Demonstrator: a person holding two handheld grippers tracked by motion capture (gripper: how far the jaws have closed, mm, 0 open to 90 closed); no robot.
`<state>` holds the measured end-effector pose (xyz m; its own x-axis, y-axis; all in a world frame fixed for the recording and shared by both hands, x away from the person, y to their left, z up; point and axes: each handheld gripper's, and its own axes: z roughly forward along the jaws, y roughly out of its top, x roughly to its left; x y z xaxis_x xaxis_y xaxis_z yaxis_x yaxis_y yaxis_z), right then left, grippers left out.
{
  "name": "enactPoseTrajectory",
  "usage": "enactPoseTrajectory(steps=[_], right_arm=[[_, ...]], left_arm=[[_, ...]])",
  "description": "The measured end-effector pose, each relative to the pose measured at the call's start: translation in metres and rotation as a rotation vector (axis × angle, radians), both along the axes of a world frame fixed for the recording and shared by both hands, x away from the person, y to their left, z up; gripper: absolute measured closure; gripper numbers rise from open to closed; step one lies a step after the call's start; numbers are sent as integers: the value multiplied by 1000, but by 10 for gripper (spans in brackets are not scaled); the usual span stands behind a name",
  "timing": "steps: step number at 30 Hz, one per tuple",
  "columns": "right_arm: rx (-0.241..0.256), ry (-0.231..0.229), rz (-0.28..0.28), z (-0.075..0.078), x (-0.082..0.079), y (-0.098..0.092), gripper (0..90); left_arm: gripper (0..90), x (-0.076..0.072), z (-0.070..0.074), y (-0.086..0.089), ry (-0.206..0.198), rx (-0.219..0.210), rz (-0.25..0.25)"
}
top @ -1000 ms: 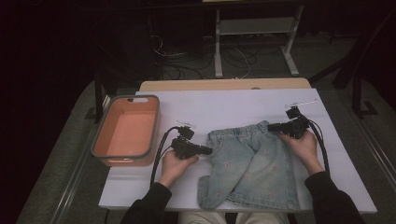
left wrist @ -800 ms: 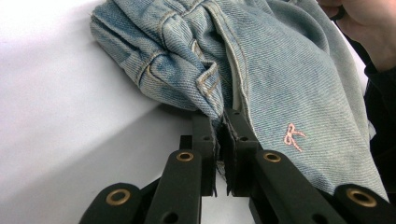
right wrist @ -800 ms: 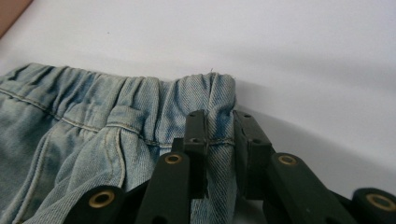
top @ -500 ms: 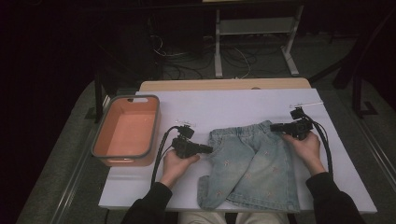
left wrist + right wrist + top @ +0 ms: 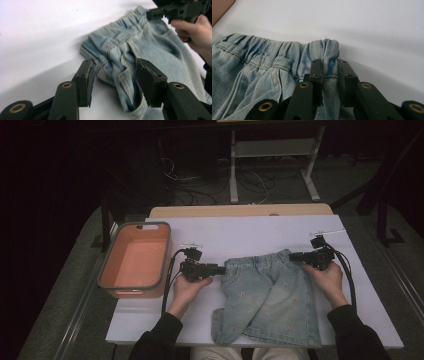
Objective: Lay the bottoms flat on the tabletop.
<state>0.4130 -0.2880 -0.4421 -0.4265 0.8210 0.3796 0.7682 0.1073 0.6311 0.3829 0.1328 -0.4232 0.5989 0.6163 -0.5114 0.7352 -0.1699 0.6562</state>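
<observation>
Pale blue denim shorts (image 5: 270,295) lie flat on the white table (image 5: 240,235), waistband away from the person. My left gripper (image 5: 220,268) stands at the waistband's left corner. In the left gripper view it (image 5: 115,77) is open, and the denim (image 5: 140,42) lies between and ahead of its jaws. My right gripper (image 5: 292,255) is at the waistband's right corner. The right gripper view has it (image 5: 329,75) shut on a fold of that waistband (image 5: 262,62). The right gripper (image 5: 160,12) and its hand also appear far off in the left gripper view.
An orange bin (image 5: 132,292) with a grey rim sits empty at the table's left edge. A wooden tabletop strip (image 5: 240,211) runs behind the white surface. Beyond it the dark floor holds cables and a metal stand (image 5: 270,150).
Both grippers have edged inward to the waistband corners. The shorts' waist has shifted slightly with the right gripper.
</observation>
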Motion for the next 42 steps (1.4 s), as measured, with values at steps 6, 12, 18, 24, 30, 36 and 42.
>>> enactPoseTrajectory(steps=[6,12,18,24,30,36,42], right_arm=[[3,-1,-1,-1,0,0,752],[-2,-1,-3,0,-1,0,752],[-7,-9,-5,0,-2,1,752],[-17,-12,-7,0,-3,2,752],[-21,-18,-4,1,-4,2,751],[-18,-20,0,2,-4,2,751],[-15,-19,0,1,-4,1,750]], left_arm=[[420,8,4,-3,-23,-5,18],[366,21,9,-6,-48,-8,77],[338,33,-1,-10,-22,30,141],[372,32,-10,-15,-10,54,148],[402,29,-17,-21,1,90,150],[448,29,-20,-21,24,113,168],[468,28,-23,-22,54,112,160]])
